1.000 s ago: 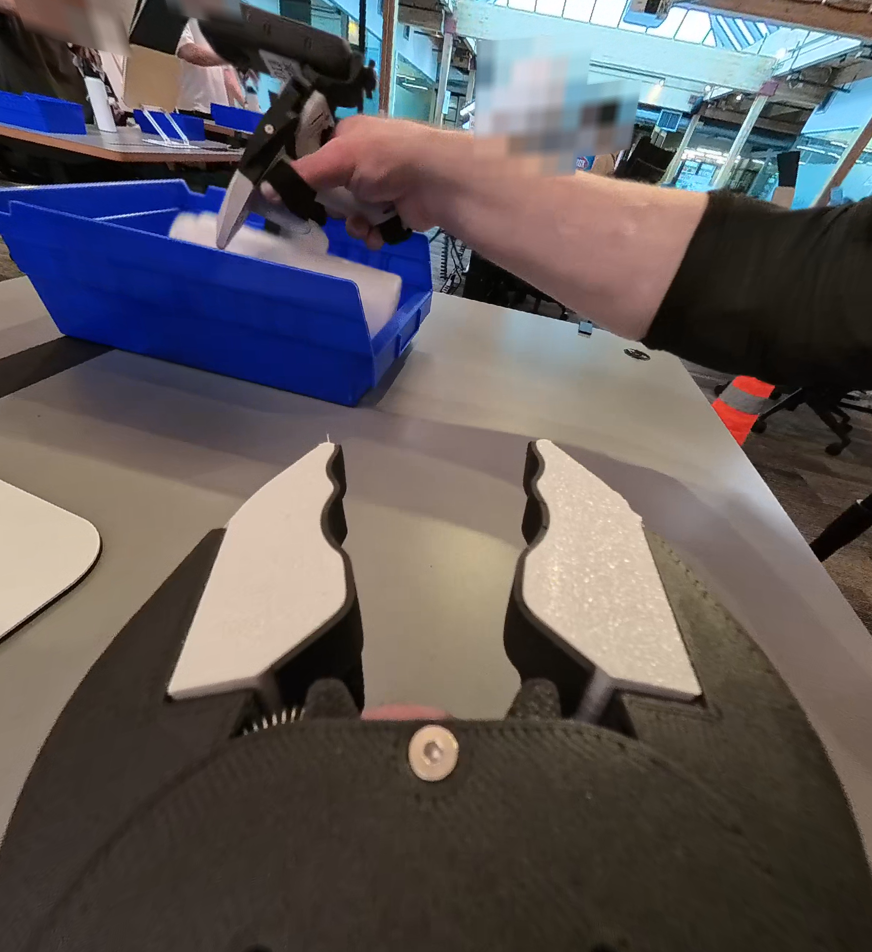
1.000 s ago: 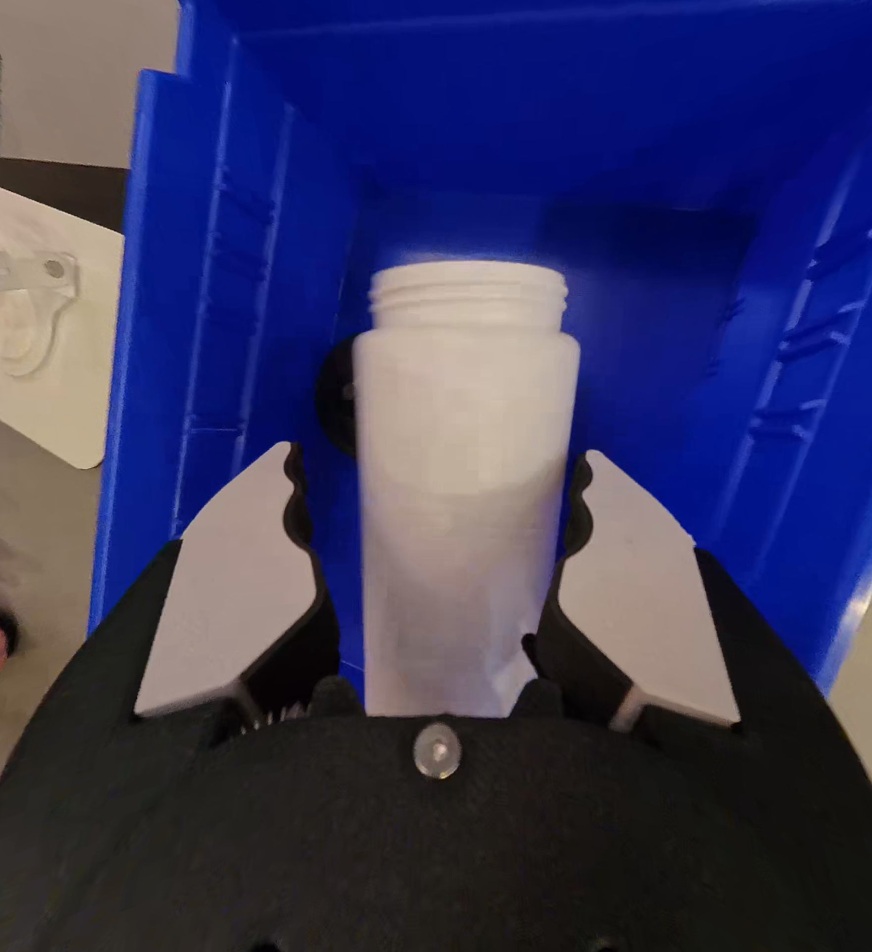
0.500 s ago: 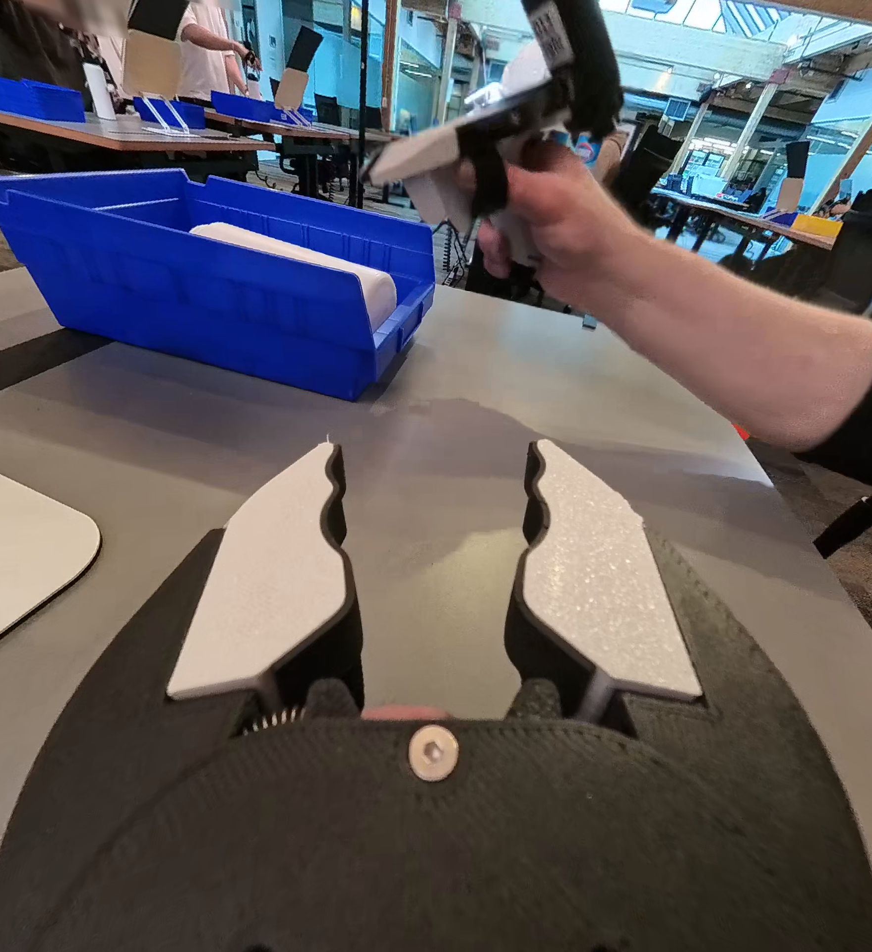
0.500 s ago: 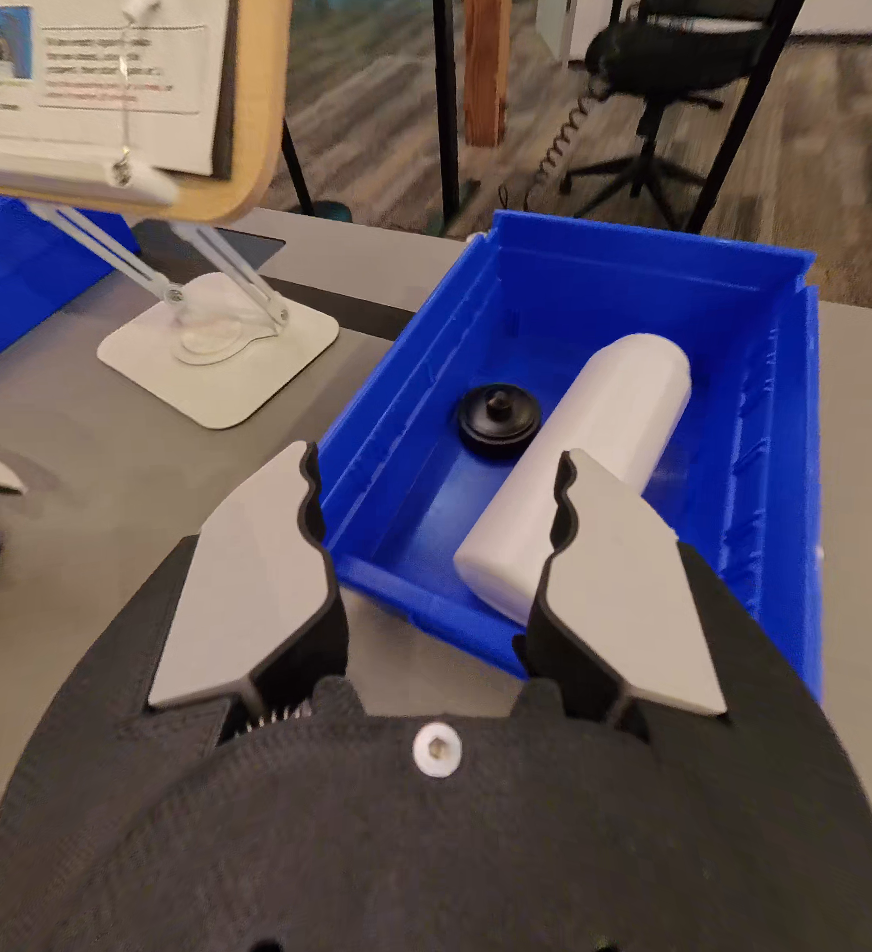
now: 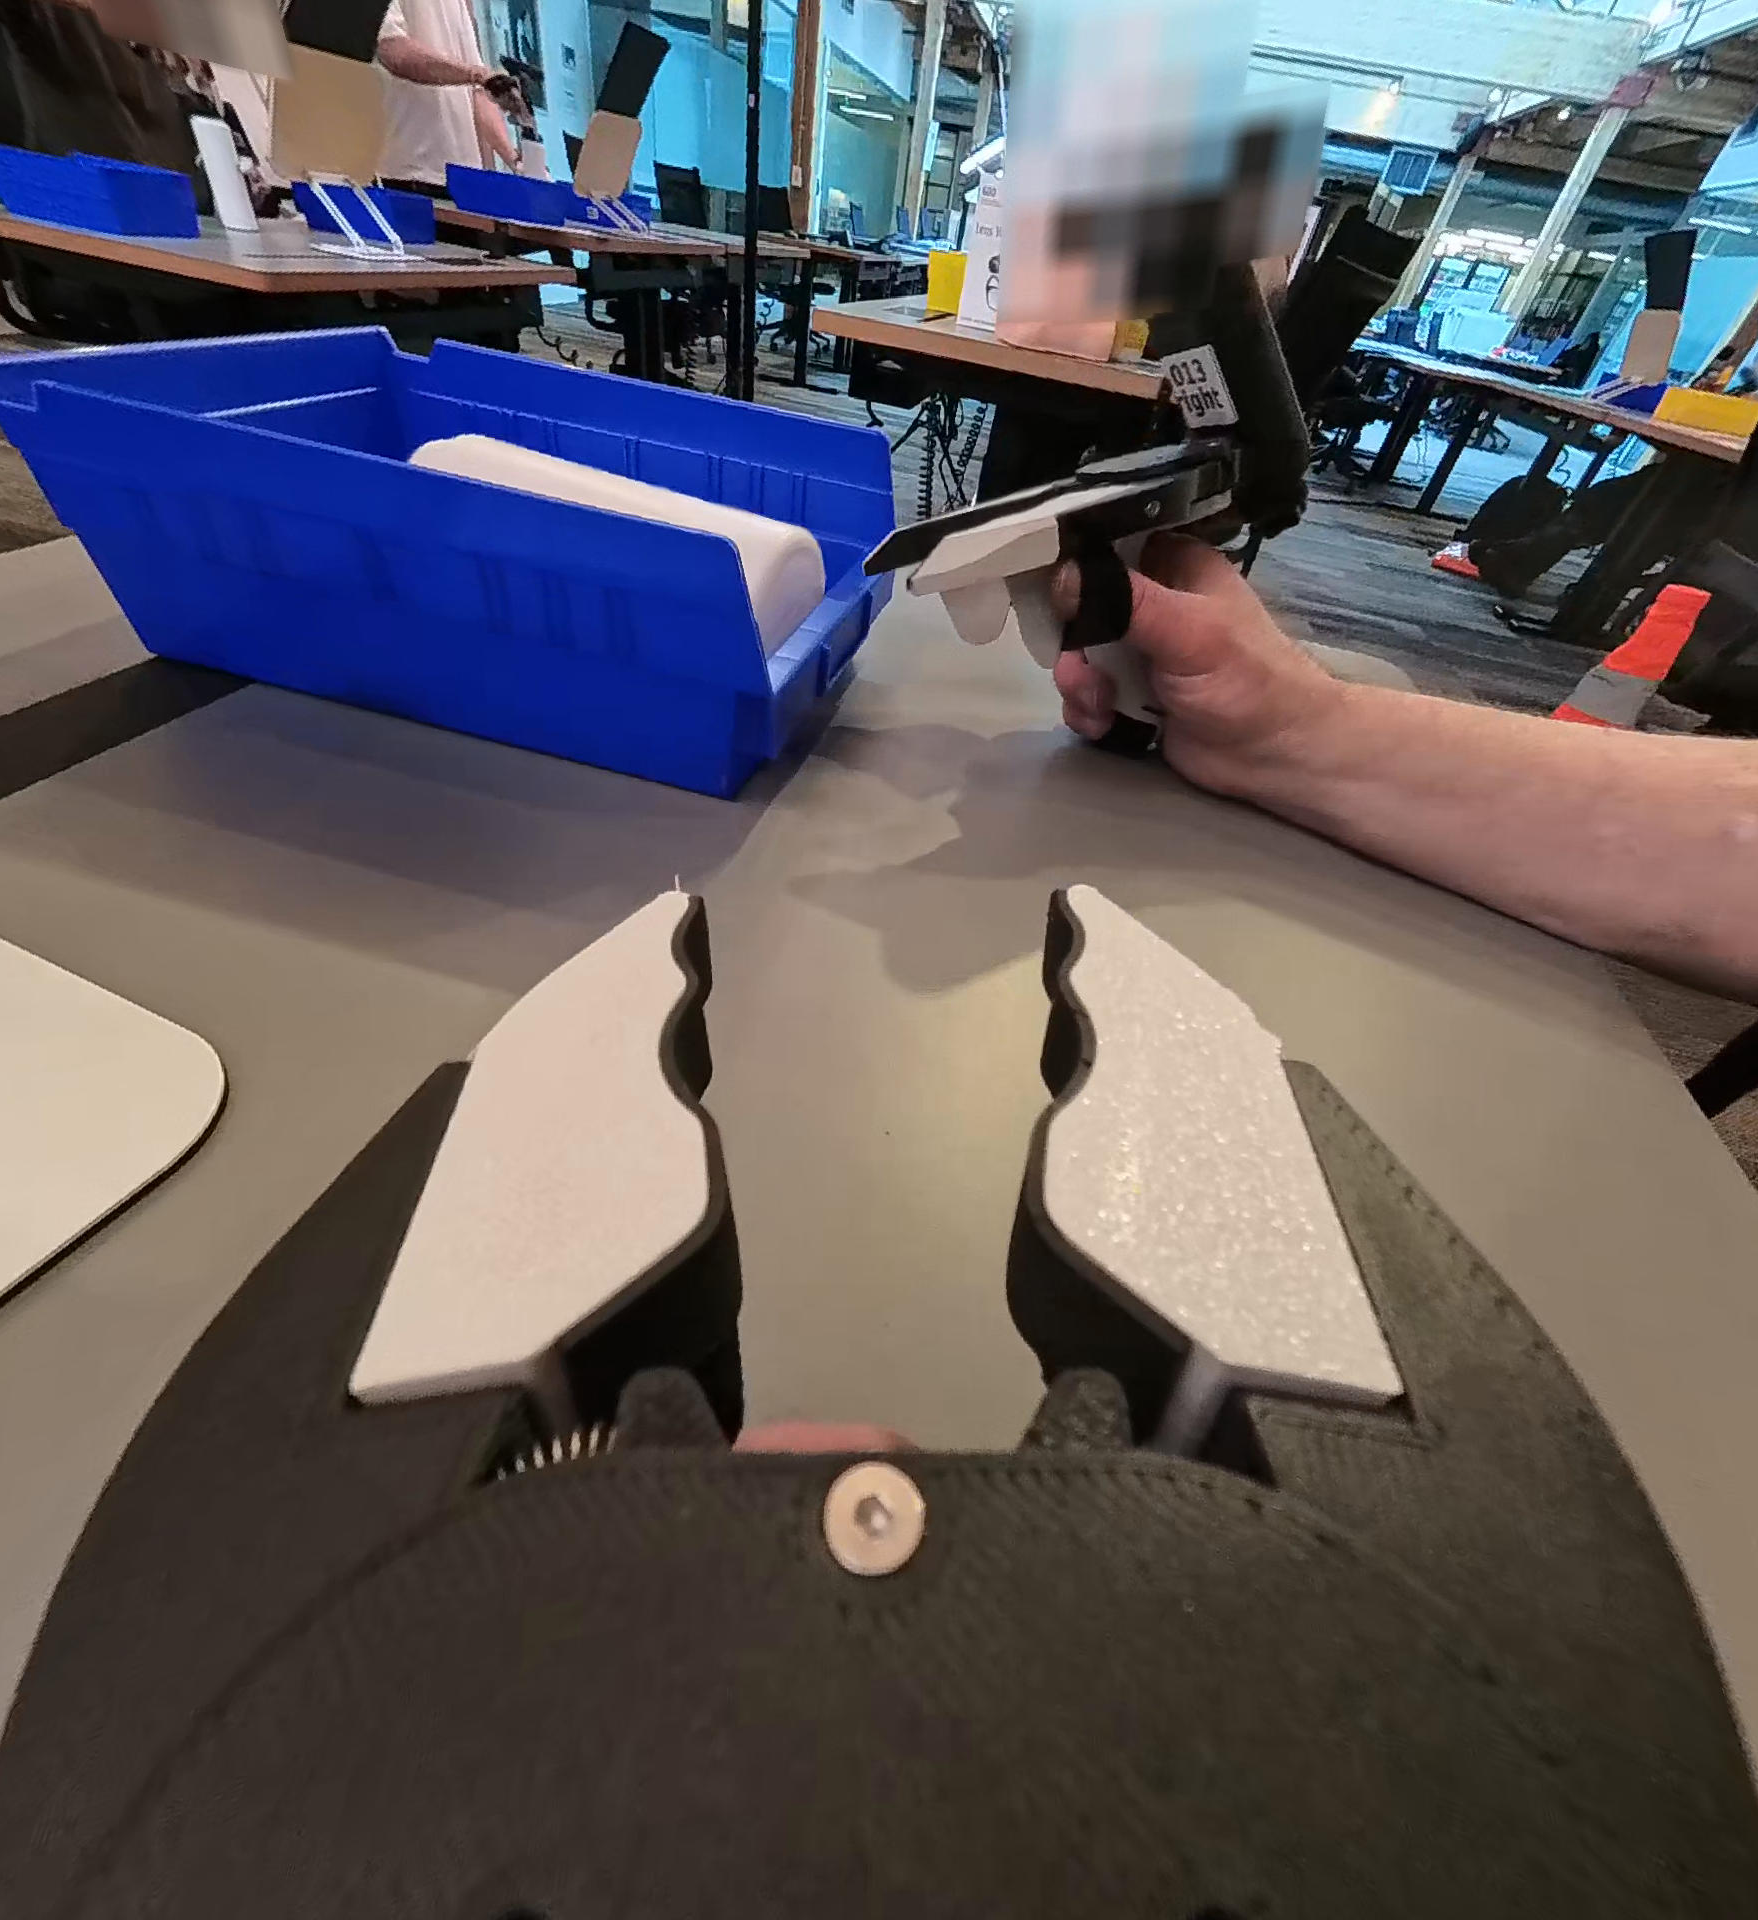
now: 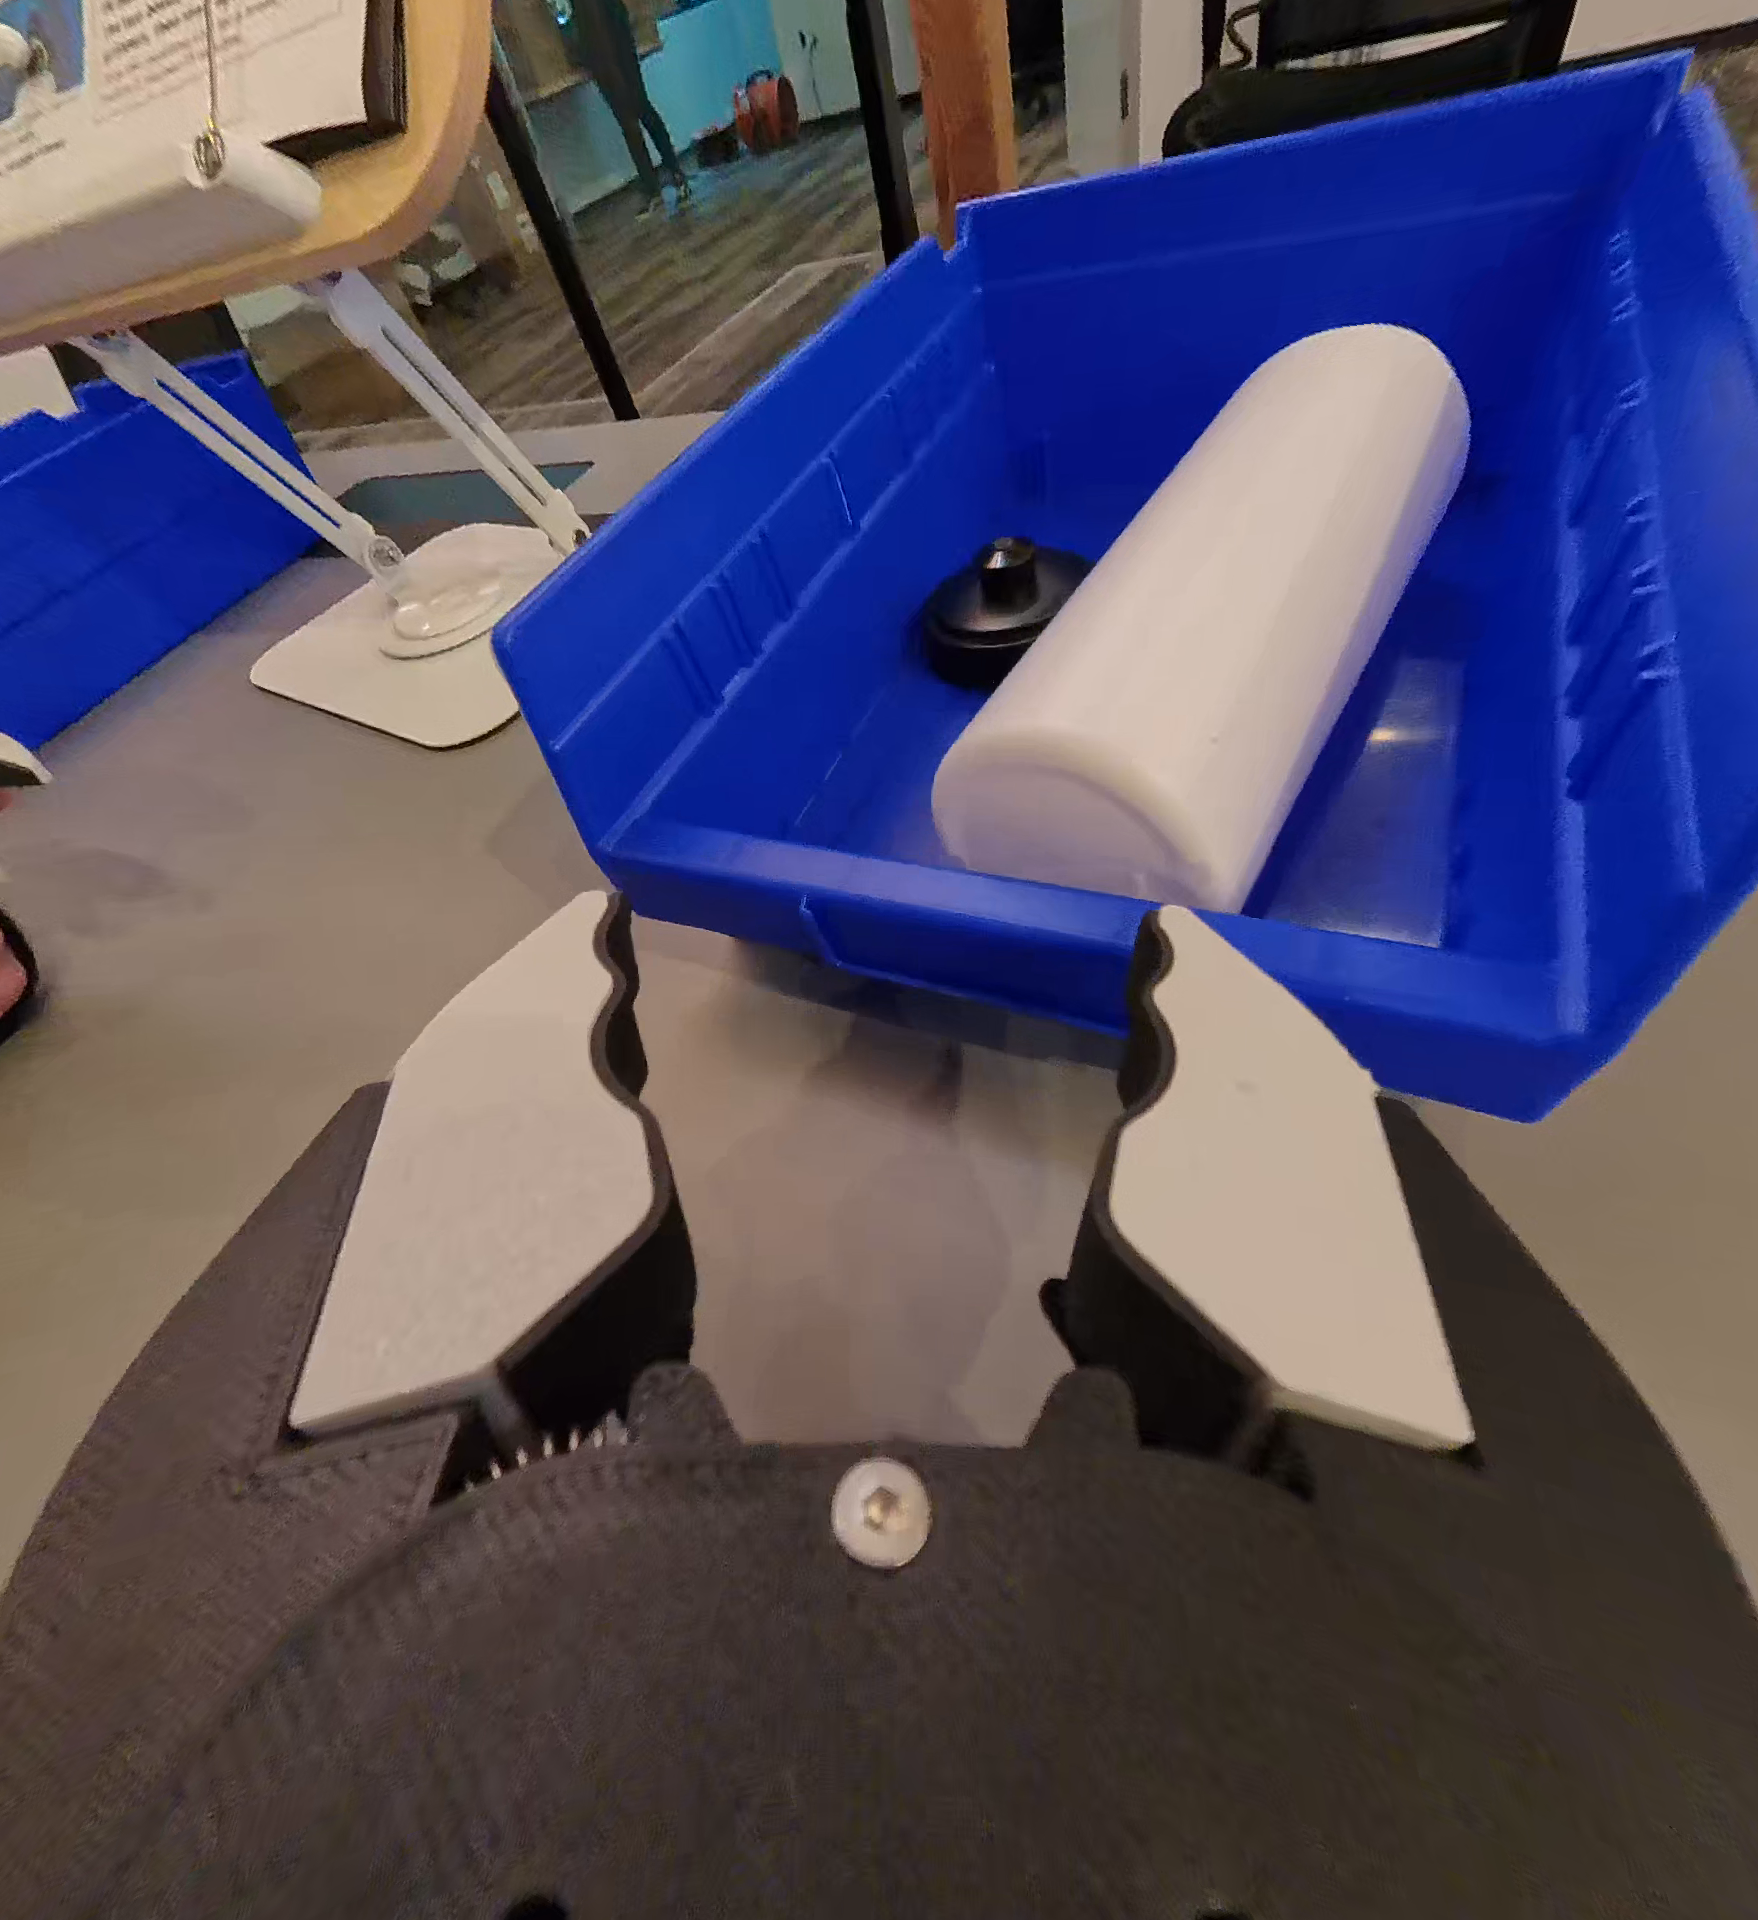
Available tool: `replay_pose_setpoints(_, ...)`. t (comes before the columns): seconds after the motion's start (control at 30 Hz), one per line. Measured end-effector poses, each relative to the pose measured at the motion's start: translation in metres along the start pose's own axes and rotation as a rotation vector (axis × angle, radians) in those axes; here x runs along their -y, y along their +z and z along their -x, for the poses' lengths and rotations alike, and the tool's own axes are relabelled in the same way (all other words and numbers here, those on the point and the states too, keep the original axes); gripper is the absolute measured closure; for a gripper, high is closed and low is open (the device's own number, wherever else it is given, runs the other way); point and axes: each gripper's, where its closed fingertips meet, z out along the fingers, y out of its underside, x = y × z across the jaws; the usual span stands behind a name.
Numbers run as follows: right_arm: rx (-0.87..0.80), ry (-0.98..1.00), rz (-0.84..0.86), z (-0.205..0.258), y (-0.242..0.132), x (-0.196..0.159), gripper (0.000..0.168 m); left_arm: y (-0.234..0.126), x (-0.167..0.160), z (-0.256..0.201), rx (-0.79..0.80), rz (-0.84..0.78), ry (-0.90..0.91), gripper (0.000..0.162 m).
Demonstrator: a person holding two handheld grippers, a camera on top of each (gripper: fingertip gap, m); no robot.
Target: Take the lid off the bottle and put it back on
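Observation:
A white bottle [image 6: 1218, 665] lies on its side in a blue bin [image 6: 958, 914], its flat bottom toward my right gripper. A black lid [image 6: 1000, 613] lies loose on the bin floor beside the bottle. The bottle [image 5: 636, 520] and the bin [image 5: 387, 582] also show in the left wrist view, far left of centre. My right gripper [image 6: 880, 935] is open and empty, low over the grey table just outside the bin's near wall. It shows in the left wrist view [image 5: 968, 582], held by a hand. My left gripper [image 5: 875, 914] is open and empty over the table.
The grey table [image 5: 854, 1195] carries a white stand base [image 6: 407, 655] with a clipboard stand left of the bin; the base shows at the left edge of the left wrist view [image 5: 33, 1112]. Another blue bin [image 6: 75, 540] stands farther left. The operator's forearm [image 5: 1529, 831] crosses the table's right side.
My right gripper has let go of the bottle in the bin, lifted out, and come down to the table in front of the bin. My left gripper has stayed still.

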Motion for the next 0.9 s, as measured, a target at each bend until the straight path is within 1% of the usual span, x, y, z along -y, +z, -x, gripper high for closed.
replay_pose_setpoints(0.07, -0.021, -0.048, 0.006, 0.003, 0.001, -0.001, 0.078, 0.0, 0.0, 0.0, 0.0, 0.002, 0.002, 0.1)
replay_pose_setpoints(0.2, -0.052, -0.118, 0.081, 0.006, 0.009, -0.011, 0.078, 0.001, -0.001, -0.001, -0.003, 0.009, 0.005, 0.1)
replay_pose_setpoints(0.33, -0.093, -0.183, 0.105, 0.006, 0.012, -0.014, 0.079, 0.001, -0.001, -0.001, -0.004, 0.01, 0.004, 0.099)
replay_pose_setpoints(0.9, -0.136, -0.216, 0.115, 0.002, 0.014, -0.015, 0.078, 0.0, -0.001, -0.002, 0.002, 0.006, 0.01, 0.097)
